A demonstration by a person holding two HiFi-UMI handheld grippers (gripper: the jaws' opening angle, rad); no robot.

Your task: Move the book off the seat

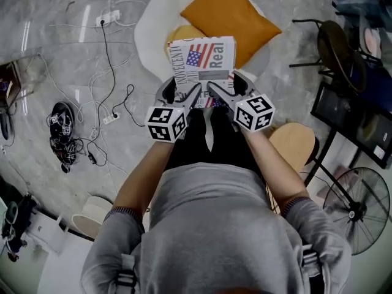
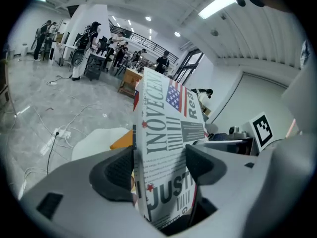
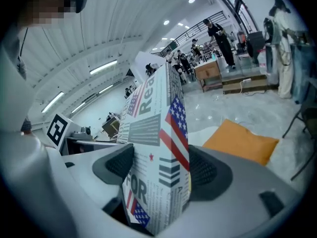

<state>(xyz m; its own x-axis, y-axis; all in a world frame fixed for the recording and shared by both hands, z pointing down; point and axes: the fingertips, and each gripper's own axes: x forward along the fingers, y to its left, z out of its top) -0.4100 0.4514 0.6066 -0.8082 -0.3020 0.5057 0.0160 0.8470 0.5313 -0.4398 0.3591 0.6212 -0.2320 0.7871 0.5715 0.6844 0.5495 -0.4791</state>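
The grey stone floor, strewn with cables, spreads round a white seat that carries an orange cushion. The book, its cover printed like a newspaper with a flag, no longer appears to lie on that seat: it hangs in front of the person, near their body, cover facing up to the head camera and near edge caught by both tools. From straight above it is hard to say how far it stands clear of the seat, but both gripper views show the white seat and the cushion lying low behind the book, so I judge it to be in the air. The left gripper is clamped on the book's near left part, and in the left gripper view the ribbed pads press on either face of the volume. The right gripper grips the near right part in the same way, its jaws standing fairly wide on the book's thickness with the flag-striped spine between them. So the grasp and the lift look done. What is left, as I judge it, is carrying the book away from the seat, setting it down elsewhere and letting go.
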